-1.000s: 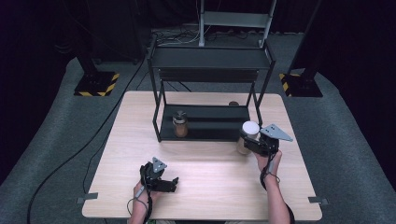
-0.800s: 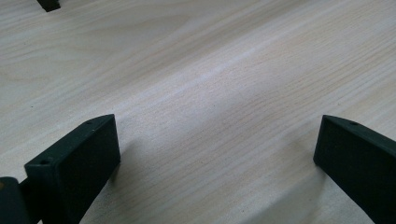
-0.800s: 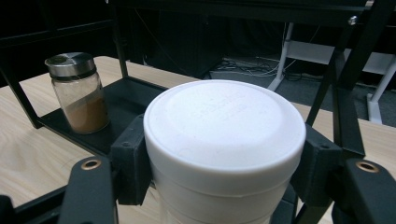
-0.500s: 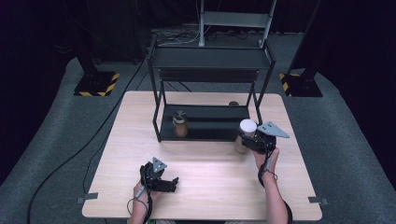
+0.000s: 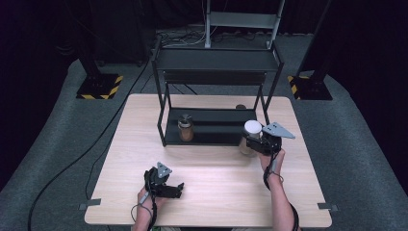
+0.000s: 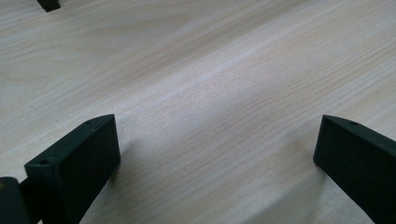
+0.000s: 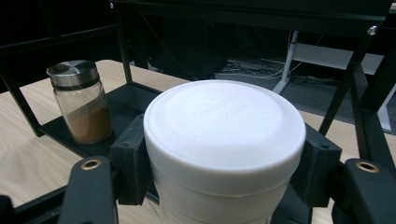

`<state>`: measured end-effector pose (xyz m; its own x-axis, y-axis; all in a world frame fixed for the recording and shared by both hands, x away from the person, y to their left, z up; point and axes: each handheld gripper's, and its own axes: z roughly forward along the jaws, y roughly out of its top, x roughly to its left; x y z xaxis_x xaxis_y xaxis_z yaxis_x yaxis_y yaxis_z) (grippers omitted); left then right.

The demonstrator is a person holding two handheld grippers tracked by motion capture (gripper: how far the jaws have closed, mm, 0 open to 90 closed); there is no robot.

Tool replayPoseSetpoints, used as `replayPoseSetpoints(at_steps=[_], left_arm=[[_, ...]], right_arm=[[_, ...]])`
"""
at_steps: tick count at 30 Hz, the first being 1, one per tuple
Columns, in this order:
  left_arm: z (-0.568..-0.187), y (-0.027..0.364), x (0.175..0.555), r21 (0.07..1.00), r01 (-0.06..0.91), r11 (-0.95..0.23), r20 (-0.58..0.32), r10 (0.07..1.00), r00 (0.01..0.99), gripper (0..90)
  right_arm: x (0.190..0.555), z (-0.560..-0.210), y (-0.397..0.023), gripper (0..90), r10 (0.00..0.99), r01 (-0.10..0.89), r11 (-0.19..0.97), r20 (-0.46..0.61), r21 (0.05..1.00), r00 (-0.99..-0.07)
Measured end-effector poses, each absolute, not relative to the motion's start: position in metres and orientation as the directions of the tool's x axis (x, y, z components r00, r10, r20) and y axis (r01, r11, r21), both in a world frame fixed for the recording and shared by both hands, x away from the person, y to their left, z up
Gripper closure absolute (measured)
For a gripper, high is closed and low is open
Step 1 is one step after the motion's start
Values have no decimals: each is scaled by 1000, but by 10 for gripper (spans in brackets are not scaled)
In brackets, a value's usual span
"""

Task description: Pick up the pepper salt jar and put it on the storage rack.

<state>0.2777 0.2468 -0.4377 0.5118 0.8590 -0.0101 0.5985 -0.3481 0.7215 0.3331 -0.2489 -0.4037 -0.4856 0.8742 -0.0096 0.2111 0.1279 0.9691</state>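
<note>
- The right gripper [image 5: 251, 143] sits at the right of centre in the high view, its jaws clamped on the sides of a white-lidded container [image 5: 252, 130]. In the right gripper view the container [image 7: 224, 149] takes up the centre and lower frame, with a jaw pressed against each side just below the lid.
- The container stands upright, long axis vertical, lid uppermost. It is held just in front of the right end of the black shelf rack's [image 5: 217, 60] lower tier, near the rack's front right leg.
- The relation that governs the next move, as a judgement: the lower tier lies directly beyond the container, toward the top of the high view. A short push in that direction, with the container kept upright, should place it on the tier. The right hand is far nearer to the rack than the left.
- A spice jar [image 5: 185, 128] with a metal cap and brown contents stands on the left part of the lower tier, well apart from the container. In the right gripper view the spice jar [image 7: 81, 100] appears at the upper left.
- The left gripper [image 5: 169, 185] rests on the table [image 5: 144, 125] at the lower left of the high view, jaws apart with bare wood between them.
- Compared with the earlier frames, the right gripper and container have shifted slightly leftward, closer to the rack's front edge. The left gripper has not moved.
</note>
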Motion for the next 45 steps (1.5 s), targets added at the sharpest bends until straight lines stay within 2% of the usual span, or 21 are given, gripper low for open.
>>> replayPoseSetpoints(at_steps=[45], left_arm=[[-438, 247, 278, 722, 598, -348, -10, 859, 512, 0]], right_arm=[[361, -397, -234, 330, 855, 209, 145, -15, 967, -519]])
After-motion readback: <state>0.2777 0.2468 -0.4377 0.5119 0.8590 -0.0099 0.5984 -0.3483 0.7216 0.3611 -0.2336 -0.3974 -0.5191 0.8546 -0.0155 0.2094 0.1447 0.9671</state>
